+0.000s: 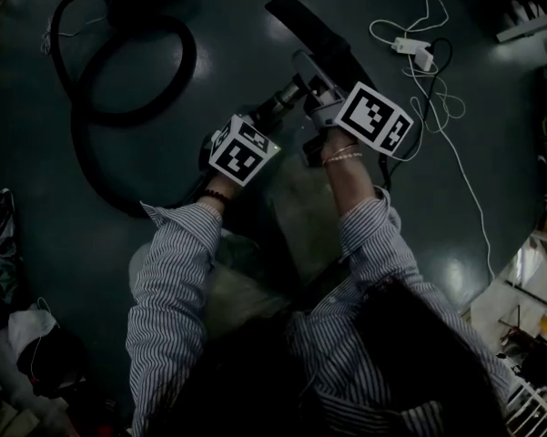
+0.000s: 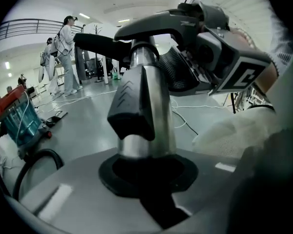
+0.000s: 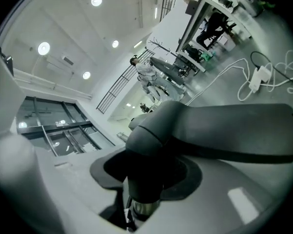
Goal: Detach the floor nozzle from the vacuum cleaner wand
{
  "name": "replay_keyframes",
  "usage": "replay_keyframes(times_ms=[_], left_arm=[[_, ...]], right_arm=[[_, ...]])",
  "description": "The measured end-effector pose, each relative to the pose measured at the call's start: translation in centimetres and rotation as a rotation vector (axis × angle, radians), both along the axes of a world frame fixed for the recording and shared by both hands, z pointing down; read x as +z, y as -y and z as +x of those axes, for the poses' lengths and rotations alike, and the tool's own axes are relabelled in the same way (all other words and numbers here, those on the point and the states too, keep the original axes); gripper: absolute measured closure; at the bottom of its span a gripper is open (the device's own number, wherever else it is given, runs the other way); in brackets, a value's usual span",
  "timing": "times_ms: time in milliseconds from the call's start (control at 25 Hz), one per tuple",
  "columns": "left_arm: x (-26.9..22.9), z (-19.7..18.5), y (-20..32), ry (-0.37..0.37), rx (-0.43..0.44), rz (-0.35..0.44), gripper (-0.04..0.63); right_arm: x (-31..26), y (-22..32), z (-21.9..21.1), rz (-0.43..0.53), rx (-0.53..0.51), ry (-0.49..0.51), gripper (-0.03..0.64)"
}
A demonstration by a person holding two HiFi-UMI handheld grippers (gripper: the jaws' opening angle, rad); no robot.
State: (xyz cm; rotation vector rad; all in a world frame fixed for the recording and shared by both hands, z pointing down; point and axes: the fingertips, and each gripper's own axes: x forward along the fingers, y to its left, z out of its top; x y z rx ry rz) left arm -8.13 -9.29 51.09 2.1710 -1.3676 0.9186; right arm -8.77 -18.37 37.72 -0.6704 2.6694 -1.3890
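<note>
Left gripper [image 1: 273, 116]: pointed down and forward, its marker cube nearest the person.
Left fingers: drawn narrow and clamped on the wand [image 2: 153, 106], whose chrome tube rose straight out from between them. A dark plastic clip on the tube sat just beyond the fingertips.
Right gripper [image 1: 315, 89]: reached in from the person's right, close beside the left gripper, both lined up along the same tube.
Right fingers: held partly apart, closed round the thick dark-grey neck of the floor nozzle [image 3: 224, 130]. The neck filled the gap between them.
Wand end: a short ring of chrome showed just below the right fingers, where the neck's sleeve ended.
Floor nozzle: attached to the wand. Its long dark head stretched away past the right fingertips, lifted off the floor.
Joint: lay between the two sets of fingers, left fingers on metal, right fingers on plastic.
Hose [image 1: 187, 71]: black, looped on the dark floor well to the left of the left fingers.
Vacuum body [image 2: 20, 123]: red top and a clear teal bin, on the floor far left of the left fingers.
Power strip [image 1: 410, 45]: white, with loose white cable, on the floor to the right of the right fingers.
Striped sleeves [image 1: 173, 271]: ran back from both grippers.
</note>
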Motion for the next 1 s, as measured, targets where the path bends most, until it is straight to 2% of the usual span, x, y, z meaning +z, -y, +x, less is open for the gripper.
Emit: replay_keyframes(times_ms=[200,320,520,640,800,880,1000], left_arm=[[-0.6,0.3,-0.1,-0.041,0.032,0.006,0.518],[-0.7,0.5,-0.3,-0.053,0.047,0.013,0.518],[-1.0,0.7,-0.4,-0.087,0.075,0.026,0.515],[-1.0,0.9,-0.2,-0.093,0.070,0.022,0.515],[-0.7,1.2,0.2,-0.072,0.011,0.017,0.517],[-0.7,1.2,0.4,-0.051,-0.022,0.016,0.518],[-0.5,1.2,0.3,-0.049,-0.037,0.006,0.520]], right_arm=[[-0.9,-0.7,-0.4,0.040,-0.138,0.070,0.454],[-1.9,-1.3,-0.8,0.102,-0.234,0.125,0.454],[-2.7,-2.0,-0.7,0.151,-0.314,0.201,0.454],[-2.7,-1.5,-0.7,0.144,-0.285,0.182,0.454],[-1.1,-0.1,-0.2,0.042,-0.131,0.052,0.456],[-0.8,0.5,-0.1,0.023,-0.066,0.008,0.457],[-0.6,0.7,-0.4,0.015,-0.041,-0.015,0.457]])
